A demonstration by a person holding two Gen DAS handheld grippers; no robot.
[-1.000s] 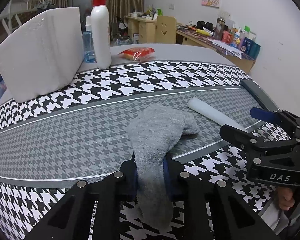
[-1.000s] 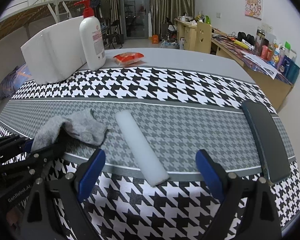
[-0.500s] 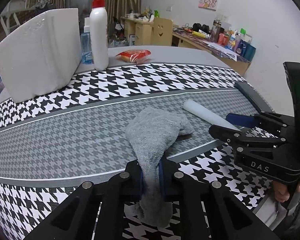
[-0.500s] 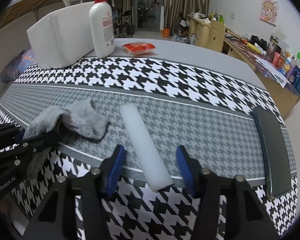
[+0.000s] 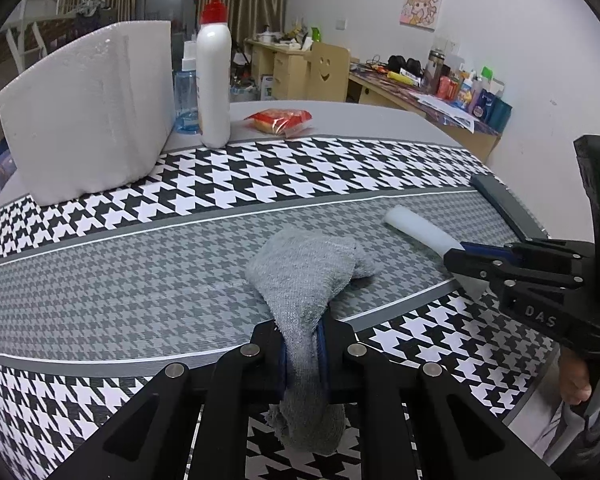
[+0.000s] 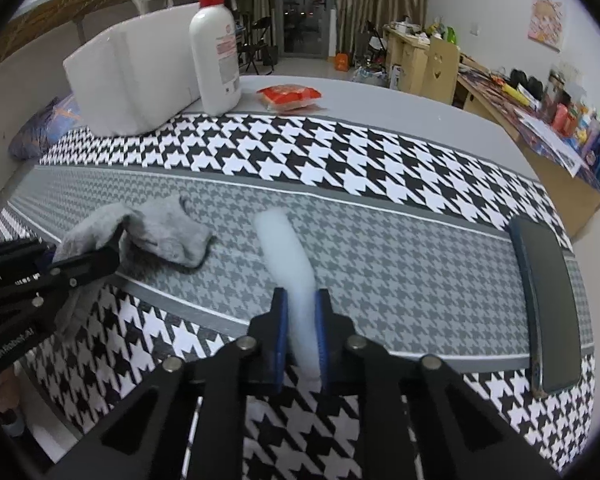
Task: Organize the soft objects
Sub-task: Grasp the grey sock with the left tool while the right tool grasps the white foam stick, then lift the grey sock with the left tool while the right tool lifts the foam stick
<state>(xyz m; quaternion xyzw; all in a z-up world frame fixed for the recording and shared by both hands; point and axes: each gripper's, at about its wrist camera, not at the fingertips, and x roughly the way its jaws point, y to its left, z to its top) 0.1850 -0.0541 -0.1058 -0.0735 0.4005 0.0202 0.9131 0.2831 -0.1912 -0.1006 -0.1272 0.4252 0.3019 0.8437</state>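
My left gripper [image 5: 303,344] is shut on a grey sock [image 5: 306,276]; the sock's far end rests on the houndstooth cloth [image 5: 140,280] and its near end hangs below the jaws. My right gripper [image 6: 302,330] is shut on the near end of a white foam roll [image 6: 286,248], which lies lengthwise on the grey band of the cloth. The roll [image 5: 418,230] and right gripper [image 5: 480,260] also show at the right of the left wrist view. The sock [image 6: 156,232] and left gripper [image 6: 56,264] show at the left of the right wrist view.
A white foam block [image 5: 88,108], a white pump bottle [image 5: 214,80], a small blue bottle [image 5: 186,96] and a red snack packet [image 5: 278,120] stand at the back. A dark flat phone-like slab [image 6: 546,304] lies at the cloth's right end. A cluttered desk [image 5: 440,92] lines the far wall.
My right gripper has closed from wide open onto the foam roll's near end. My left gripper has tightened on the sock and stays in place.
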